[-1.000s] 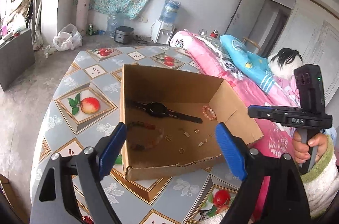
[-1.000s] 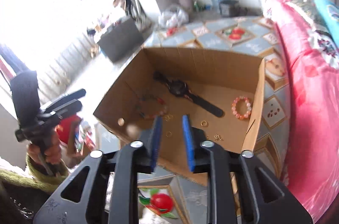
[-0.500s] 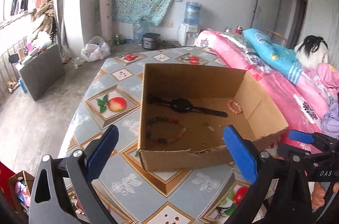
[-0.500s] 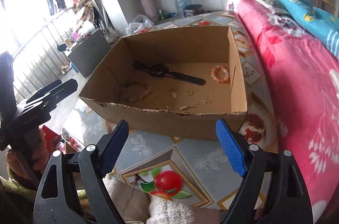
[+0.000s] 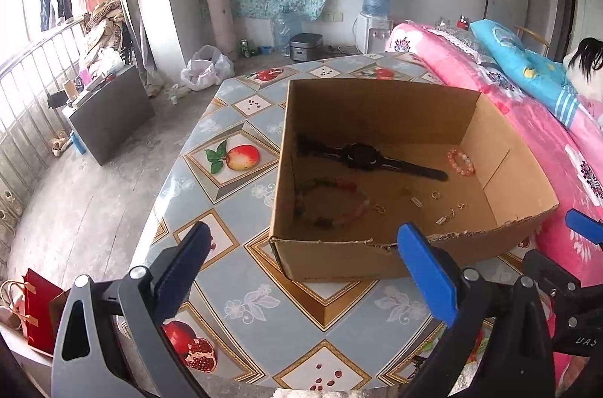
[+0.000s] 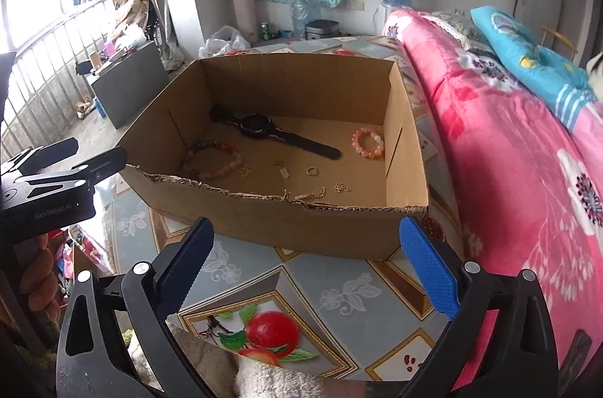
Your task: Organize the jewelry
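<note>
Both sets of jaws stand spread wide with nothing between them; those of the right gripper are opening, and the left gripper hangs alongside, both over the fruit-patterned table. Just beyond them sits an open cardboard box. On its floor lie a black wristwatch, a pink bead bracelet, a multicoloured bead bracelet and scattered small rings.

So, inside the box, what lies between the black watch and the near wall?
In the right wrist view, small gold rings and clasps lie loose on the floor between the watch and near wall.
</note>
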